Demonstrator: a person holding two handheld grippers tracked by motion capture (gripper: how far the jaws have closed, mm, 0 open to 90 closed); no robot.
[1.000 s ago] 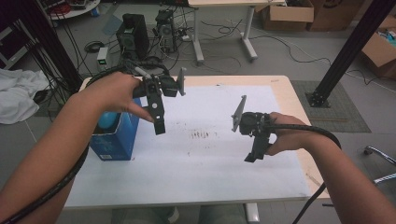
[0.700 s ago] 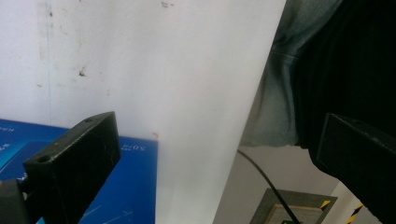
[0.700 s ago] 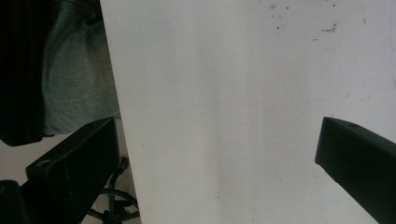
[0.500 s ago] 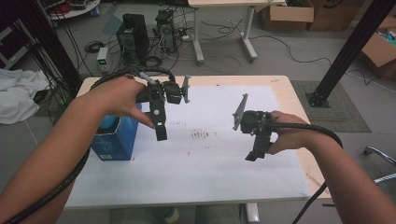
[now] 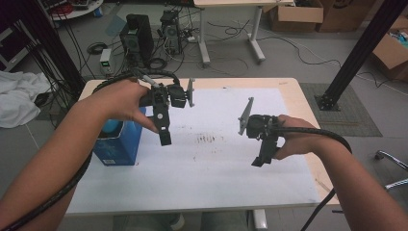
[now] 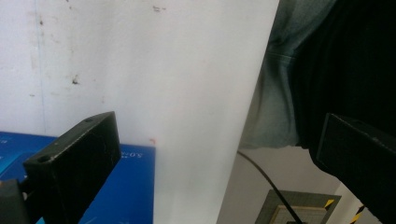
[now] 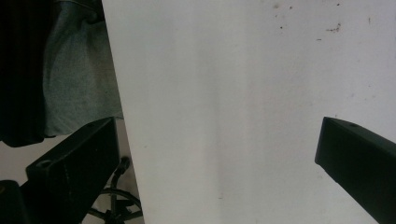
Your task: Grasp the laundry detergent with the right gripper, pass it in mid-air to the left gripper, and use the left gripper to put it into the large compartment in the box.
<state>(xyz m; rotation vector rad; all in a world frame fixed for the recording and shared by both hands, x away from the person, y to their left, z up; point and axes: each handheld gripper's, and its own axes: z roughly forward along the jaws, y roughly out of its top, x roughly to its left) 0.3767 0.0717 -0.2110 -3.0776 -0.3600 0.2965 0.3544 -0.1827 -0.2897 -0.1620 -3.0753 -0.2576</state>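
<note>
The blue box (image 5: 117,143) stands on the left part of the white sheet (image 5: 216,163), close to the table's left edge, with a pale round shape on its top face; in my left gripper view its blue side (image 6: 126,186) lies just under my left jaw. My left gripper (image 5: 163,132) hangs above the sheet just to the right of the box, not touching it, jaws spread wide with nothing between them. My right gripper (image 5: 262,154) hovers over the right half of the sheet, well apart from the box, and its jaws too stand wide and empty, bare white paper showing between them in the right gripper view. The sheet covers most of the pale wooden table (image 5: 300,103) and bears a cluster of small dark specks (image 5: 207,139) near its middle, between my two grippers. Black cables trail back from both grippers along my forearms. Beyond the far edge, computer towers (image 5: 137,36) sit on the grey floor amid loose cables, beside the white legs of another table (image 5: 255,31). Cardboard boxes (image 5: 296,17) stand at the back right, a black metal post (image 5: 358,53) slants up from its base on a dark mat, and a white cloth (image 5: 17,98) lies heaped at the left.
</note>
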